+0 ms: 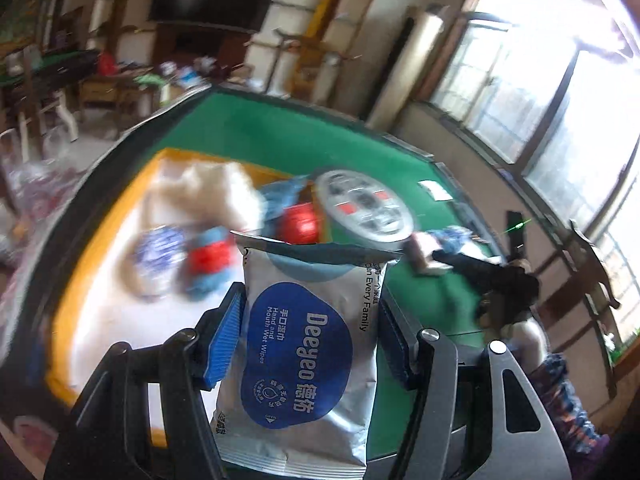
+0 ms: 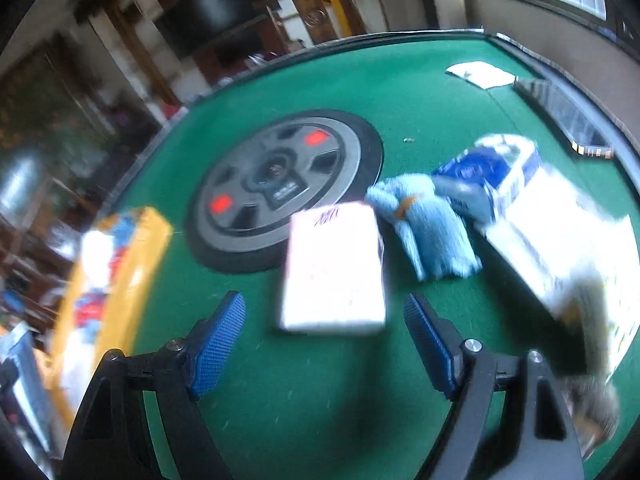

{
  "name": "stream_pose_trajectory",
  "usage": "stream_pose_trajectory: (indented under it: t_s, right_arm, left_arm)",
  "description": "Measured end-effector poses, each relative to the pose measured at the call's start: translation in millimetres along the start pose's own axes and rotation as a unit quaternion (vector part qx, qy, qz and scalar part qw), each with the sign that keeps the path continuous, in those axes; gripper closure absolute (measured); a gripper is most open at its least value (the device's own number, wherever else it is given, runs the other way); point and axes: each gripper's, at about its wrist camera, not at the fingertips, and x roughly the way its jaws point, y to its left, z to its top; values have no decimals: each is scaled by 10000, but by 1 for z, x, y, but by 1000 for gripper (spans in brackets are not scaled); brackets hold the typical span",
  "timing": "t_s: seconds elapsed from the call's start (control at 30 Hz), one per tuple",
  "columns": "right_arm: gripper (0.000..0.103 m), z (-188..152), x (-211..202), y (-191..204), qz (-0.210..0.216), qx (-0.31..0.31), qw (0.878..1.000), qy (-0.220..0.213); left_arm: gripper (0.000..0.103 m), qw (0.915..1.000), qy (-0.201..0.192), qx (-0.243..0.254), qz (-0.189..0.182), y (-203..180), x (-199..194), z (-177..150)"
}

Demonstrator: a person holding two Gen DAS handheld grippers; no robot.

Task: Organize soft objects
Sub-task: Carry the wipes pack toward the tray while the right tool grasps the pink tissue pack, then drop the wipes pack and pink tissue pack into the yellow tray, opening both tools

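Observation:
My left gripper [image 1: 310, 328] is shut on a silver and blue Deeyeo wet wipes pack [image 1: 304, 344], held upright above the green table beside the yellow-rimmed bin [image 1: 116, 216]. The bin holds a white fluffy item [image 1: 212, 192], a blue-white pack [image 1: 158, 258] and a red and blue soft item [image 1: 210, 260]. My right gripper [image 2: 324, 334] is open and empty, just short of a white tissue pack [image 2: 334, 268] lying on the table. A light blue cloth [image 2: 428, 224] and a blue-white packet [image 2: 492, 172] lie to its right.
The green felt table [image 2: 320, 92] has a round grey hub [image 2: 280, 188] at its centre. A large white pack [image 2: 560, 248] lies at the right edge. A paper slip [image 2: 480, 74] lies at the far side. The yellow bin [image 2: 120, 264] stands at the left.

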Motion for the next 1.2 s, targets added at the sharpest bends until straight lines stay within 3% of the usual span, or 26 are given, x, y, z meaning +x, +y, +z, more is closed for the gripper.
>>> stream_pose_trajectory:
  t_s: [0.2, 0.23, 0.27, 0.3, 0.43, 0.6, 0.73, 0.9, 1.07, 1.2]
  right_arm:
    - [28, 16, 30, 23, -615, -175, 9972, 380]
    - [33, 16, 32, 25, -695, -212, 9967, 364]
    - [48, 15, 30, 27, -772, -262, 9961, 329]
    - [55, 13, 29, 29, -779, -317, 9959, 330]
    - [56, 6, 20, 33, -667, -441, 9961, 373]
    - [56, 2, -11, 44, -99, -347, 9992, 184]
    - [56, -5, -37, 94, 587, -760, 9953, 143]
    - [56, -26, -37, 184, 1130, -1671, 9787, 388]
    - [56, -48, -8, 247, 1052, -2211, 9675, 634]
    - [55, -56, 18, 273, 558, -2550, 9630, 674]
  left_arm:
    - [41, 9914, 368, -137, 1245, 58, 31, 3]
    - [41, 9887, 381, -152, 1445, 64, 37, 5]
    - [41, 9866, 403, -200, 1567, 70, 41, 7]
    - [40, 9864, 424, -245, 1571, 75, 45, 9]
    - [40, 9889, 379, -513, 1343, 87, 38, 10]
    - [39, 9912, 105, -686, 1131, 91, 22, 3]
    - [39, 9902, 18, -712, 1197, 93, 18, 3]
    - [36, 9887, -22, -1080, 1043, 105, 26, 17]
    - [35, 9866, 60, -1557, 477, 119, 41, 39]
    - [29, 9878, -545, -1385, 464, 105, 2, 37]
